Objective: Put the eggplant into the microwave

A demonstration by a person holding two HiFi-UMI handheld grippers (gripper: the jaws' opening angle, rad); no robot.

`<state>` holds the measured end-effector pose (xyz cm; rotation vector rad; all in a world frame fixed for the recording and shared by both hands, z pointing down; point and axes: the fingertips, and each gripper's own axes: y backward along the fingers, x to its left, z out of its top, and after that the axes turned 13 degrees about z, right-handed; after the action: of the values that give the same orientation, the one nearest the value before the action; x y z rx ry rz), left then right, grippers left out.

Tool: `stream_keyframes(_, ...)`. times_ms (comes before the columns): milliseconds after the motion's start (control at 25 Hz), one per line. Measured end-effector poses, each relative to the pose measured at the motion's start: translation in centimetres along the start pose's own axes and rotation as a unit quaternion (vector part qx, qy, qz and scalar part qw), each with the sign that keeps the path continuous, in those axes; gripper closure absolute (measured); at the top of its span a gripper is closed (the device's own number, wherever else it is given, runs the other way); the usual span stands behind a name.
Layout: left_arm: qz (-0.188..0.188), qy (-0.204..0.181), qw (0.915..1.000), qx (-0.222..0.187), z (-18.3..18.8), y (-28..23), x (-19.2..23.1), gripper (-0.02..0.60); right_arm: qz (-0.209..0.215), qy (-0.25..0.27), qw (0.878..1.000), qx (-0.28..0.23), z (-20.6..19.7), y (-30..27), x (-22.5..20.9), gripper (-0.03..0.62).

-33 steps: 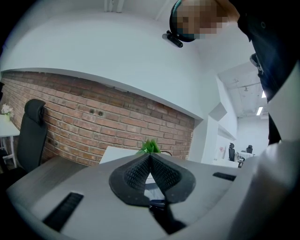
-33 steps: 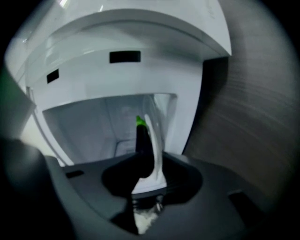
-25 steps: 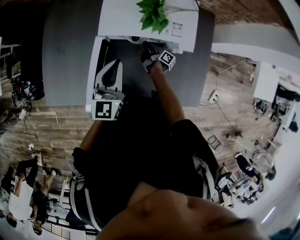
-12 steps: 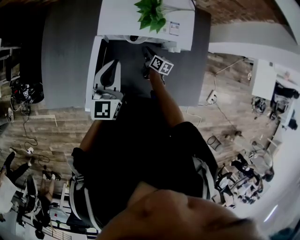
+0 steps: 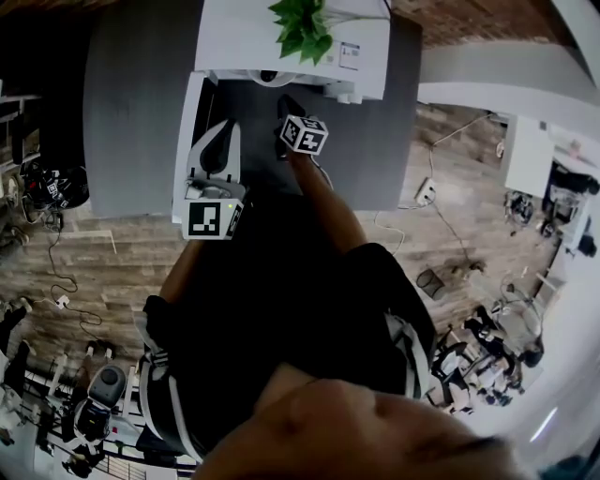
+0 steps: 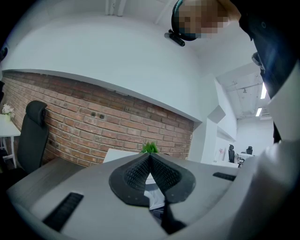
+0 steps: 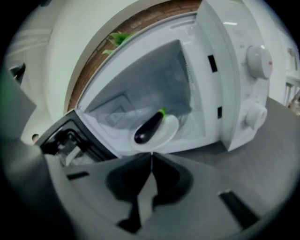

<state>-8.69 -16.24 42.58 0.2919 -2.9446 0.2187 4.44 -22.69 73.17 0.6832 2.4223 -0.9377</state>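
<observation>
Right gripper [image 7: 151,154]: jaws have just closed, pads now pressed together, nothing between them. It points down at a slant toward the open front of the microwave [image 7: 234,84], tips just short of the cavity's lower lip. Eggplant [image 7: 149,126]: inside the cavity, lying on a white plate [image 7: 167,132], dark body toward the opening, green stem end toward the back wall; apart from the gripper. Microwave door [image 7: 70,136]: swung wide open to the left of the cavity, dark inner frame showing. Two round knobs, the upper knob [image 7: 258,60] and the lower knob [image 7: 255,115], sit on the white panel to the right of the cavity. The microwave stands on a grey table [image 7: 276,150]. Left gripper [image 6: 150,155]: jaws together, empty, held level; in the head view it sits beside the open door, and I cannot tell whether it touches it. A green plant [image 5: 305,28] stands on top of the microwave. Behind it runs a brick wall [image 6: 93,117], with a dark chair [image 6: 30,136] off to the left.
</observation>
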Motion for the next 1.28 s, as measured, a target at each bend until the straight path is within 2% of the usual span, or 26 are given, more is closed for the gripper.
stream_keyframes(280,0.002,0.001,1.0,0.004,-0.4,-0.6,0.5,0.545,0.021,-0.001,1.0,0.019,-0.5,-1.9,1.5,0.559)
stream_keyframes(680,0.009,0.004,0.9999,0.013,-0.6,-1.6,1.1,0.545,0.015,-0.025,0.999,0.036,-0.8,-3.9,1.3,0.559)
stream_keyframes(1280,0.016,0.008,0.9994,0.029,-1.6,-2.3,1.7,0.545,0.007,-0.056,0.998,0.026,0.2,-5.4,-0.4,0.559)
